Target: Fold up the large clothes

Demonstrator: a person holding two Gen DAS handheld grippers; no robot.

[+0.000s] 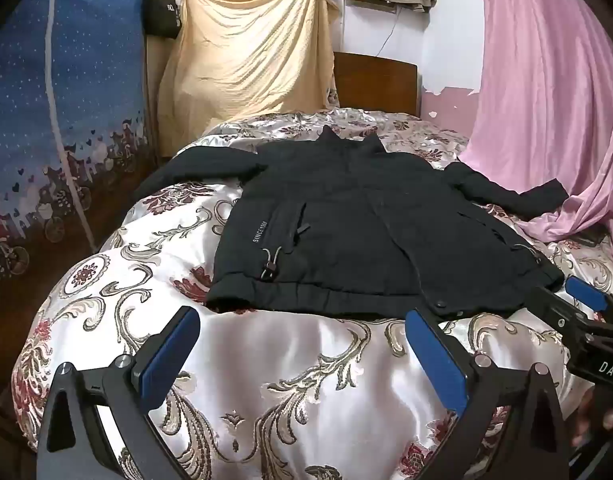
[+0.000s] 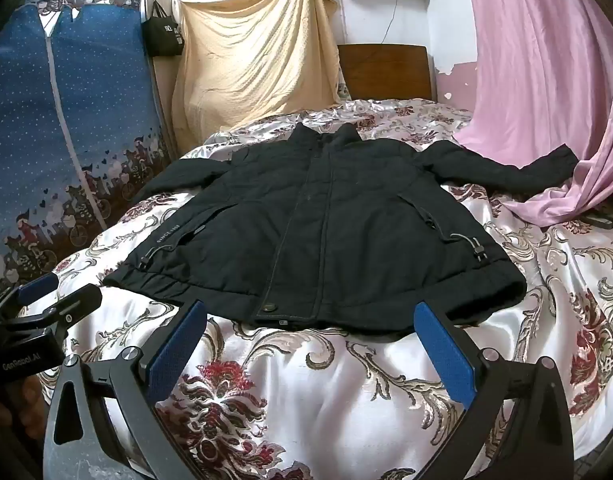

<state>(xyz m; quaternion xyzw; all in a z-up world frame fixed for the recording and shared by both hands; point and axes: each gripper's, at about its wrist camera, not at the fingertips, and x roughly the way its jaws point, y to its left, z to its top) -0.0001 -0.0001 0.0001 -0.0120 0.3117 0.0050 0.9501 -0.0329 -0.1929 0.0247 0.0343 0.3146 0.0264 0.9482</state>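
Note:
A black jacket [image 1: 358, 224] lies flat and face up on the bed, collar at the far end, hem toward me, both sleeves spread out sideways. It also shows in the right wrist view [image 2: 318, 232]. My left gripper [image 1: 302, 320] is open and empty, hovering just short of the hem. My right gripper [image 2: 310, 316] is open and empty, its fingertips at the hem near the bottom button. The right gripper shows at the right edge of the left wrist view [image 1: 586, 308], and the left gripper at the left edge of the right wrist view [image 2: 54, 296].
The bed has a shiny floral cover [image 1: 298, 360] and a wooden headboard [image 1: 376, 80]. A pink curtain [image 1: 546, 100] drapes onto the bed at the right, touching the right sleeve. A blue fabric wardrobe [image 1: 62, 92] stands left; a beige sheet [image 1: 250, 52] hangs behind.

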